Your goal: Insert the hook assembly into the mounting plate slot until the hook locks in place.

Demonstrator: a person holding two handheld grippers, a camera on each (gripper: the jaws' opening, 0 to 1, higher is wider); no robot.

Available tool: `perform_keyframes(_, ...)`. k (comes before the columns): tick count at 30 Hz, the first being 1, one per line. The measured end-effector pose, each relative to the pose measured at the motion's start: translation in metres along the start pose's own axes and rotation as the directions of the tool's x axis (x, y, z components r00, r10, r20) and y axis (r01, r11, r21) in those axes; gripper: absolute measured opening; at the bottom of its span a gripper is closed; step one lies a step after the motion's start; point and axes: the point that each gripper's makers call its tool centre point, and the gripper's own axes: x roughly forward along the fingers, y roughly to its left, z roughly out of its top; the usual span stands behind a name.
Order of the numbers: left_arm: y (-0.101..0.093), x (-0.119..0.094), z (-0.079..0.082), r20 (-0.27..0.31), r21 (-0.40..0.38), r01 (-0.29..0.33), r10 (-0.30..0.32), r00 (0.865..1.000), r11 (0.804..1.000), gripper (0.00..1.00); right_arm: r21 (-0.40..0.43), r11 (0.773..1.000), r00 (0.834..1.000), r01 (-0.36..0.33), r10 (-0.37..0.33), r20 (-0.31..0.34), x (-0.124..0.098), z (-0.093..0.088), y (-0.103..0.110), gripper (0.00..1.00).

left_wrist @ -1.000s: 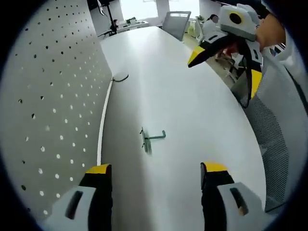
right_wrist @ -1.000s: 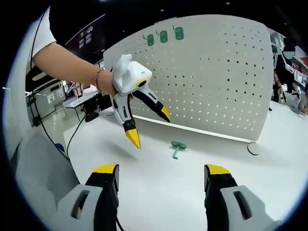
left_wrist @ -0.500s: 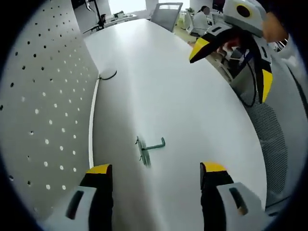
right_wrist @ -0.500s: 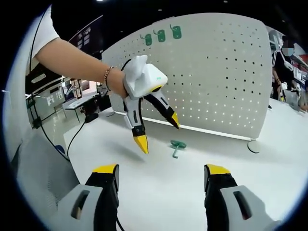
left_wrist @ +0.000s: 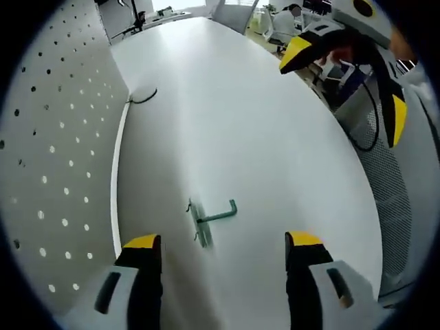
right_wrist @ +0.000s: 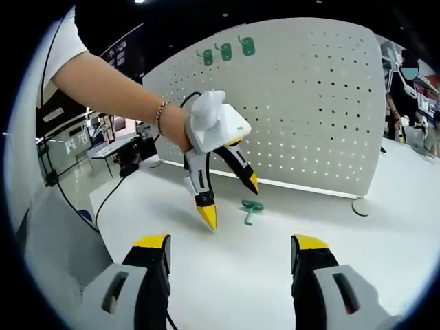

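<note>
Left gripper view shows the left gripper (left_wrist: 220, 251) spread wide, empty, just short of the green hook (left_wrist: 208, 216) lying on the white table (left_wrist: 275, 137); straddle its shank squarely, while the right gripper (right_wrist: 230, 251) waits unclenched.

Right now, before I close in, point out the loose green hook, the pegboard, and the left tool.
Green hook (left_wrist: 214, 217), left gripper view: on its straight shaft, lying on the table.
Pegboard (right_wrist: 323, 110), right gripper view: on the perforated white face.
Left tool (right_wrist: 230, 199), right gripper view: midway between its yellow tips, open.
</note>
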Motion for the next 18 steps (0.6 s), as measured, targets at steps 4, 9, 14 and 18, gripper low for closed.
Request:
perform_keyframes(4,-0.0005,0.004,0.0005,-0.001,0.024,-0.002,0.002,1.0,1.0,0.75,-0.002,1.0,1.0,0.003,-0.003,0.0,-0.0002,-0.0002,-0.0006,0.69)
perform_keyframes(9,0.0022,0.0031,0.0016,0.011,-0.005,-0.004,0.004,1.0,1.0,0.73,-0.008,1.0,1.0,0.009,-0.009,0.002,-0.0014,0.0009,-0.0015,0.67)
perform_keyframes(14,0.0021,0.0029,0.0011,0.02,-0.007,-0.006,0.006,1.0,1.0,0.73,-0.006,1.0,1.0,0.005,-0.005,0.0,-0.0006,0.0004,-0.0004,0.67)
perform_keyframes(18,0.0025,0.003,0.0013,0.022,-0.012,-0.008,0.008,1.0,1.0,0.72,-0.005,1.0,1.0,0.006,-0.006,-0.004,-0.0003,-0.0008,-0.0007,0.67)
